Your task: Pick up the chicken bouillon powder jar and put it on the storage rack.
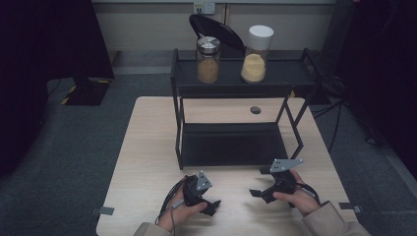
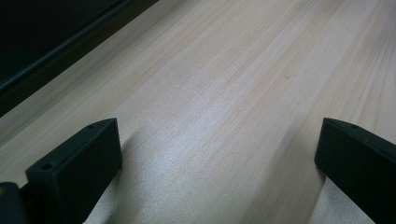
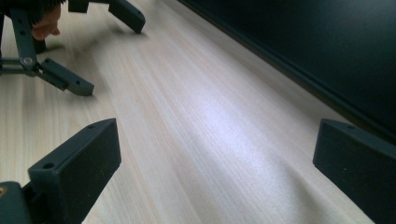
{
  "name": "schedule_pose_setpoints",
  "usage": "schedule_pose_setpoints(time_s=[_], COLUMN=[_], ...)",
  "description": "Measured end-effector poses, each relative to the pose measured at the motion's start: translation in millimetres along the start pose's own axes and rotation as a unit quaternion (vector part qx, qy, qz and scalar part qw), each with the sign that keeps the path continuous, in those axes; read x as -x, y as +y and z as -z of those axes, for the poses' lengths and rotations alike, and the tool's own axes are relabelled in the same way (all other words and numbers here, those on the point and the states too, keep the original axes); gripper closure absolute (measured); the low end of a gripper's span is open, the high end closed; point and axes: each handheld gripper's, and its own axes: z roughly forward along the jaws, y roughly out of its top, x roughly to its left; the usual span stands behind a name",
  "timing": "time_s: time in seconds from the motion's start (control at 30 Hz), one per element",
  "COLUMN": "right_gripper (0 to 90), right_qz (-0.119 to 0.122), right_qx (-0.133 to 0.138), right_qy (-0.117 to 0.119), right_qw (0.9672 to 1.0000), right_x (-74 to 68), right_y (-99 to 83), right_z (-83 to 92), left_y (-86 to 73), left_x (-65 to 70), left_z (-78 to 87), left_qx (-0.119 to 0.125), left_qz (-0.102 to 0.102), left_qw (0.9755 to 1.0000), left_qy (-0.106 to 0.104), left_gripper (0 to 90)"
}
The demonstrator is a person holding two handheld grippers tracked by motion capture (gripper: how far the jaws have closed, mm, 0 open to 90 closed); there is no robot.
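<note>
wooden table point(image 1: 147, 147) bare between both grippers' spread fingers point(image 2: 74, 163), rack point(image 1: 231, 142) beyond

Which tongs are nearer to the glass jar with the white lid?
Right. The right tongs lie almost straight below the white-lidded glass jar; the left tongs lie farther left.

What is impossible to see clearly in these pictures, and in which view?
- High view: what the two jars on the rack's top shelf hold; a tan powder or grain, too small to identify.
- High view: the black round object behind the jars, partly hidden by them.
- High view: the lower shelf, too dark for detail.
- Left gripper view: the rack, cut off by the edge.
</note>
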Motion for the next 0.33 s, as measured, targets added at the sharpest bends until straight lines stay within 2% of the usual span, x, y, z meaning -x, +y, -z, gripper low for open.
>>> schedule_pose_setpoints(time_s=[0.33], right_gripper=[0.2], right_qz=[0.02], right_qx=[-0.03], right_qy=[-0.002], right_qw=[0.9994], right_x=[-4.5], right_y=[2.8], right_z=[-6.9], left_y=[0.1], left_x=[0.2], left_z=[0.0], left_qx=[0.0], left_qz=[0.0], left_qw=[1.0], left_qy=[0.0], left_gripper=[0.1])
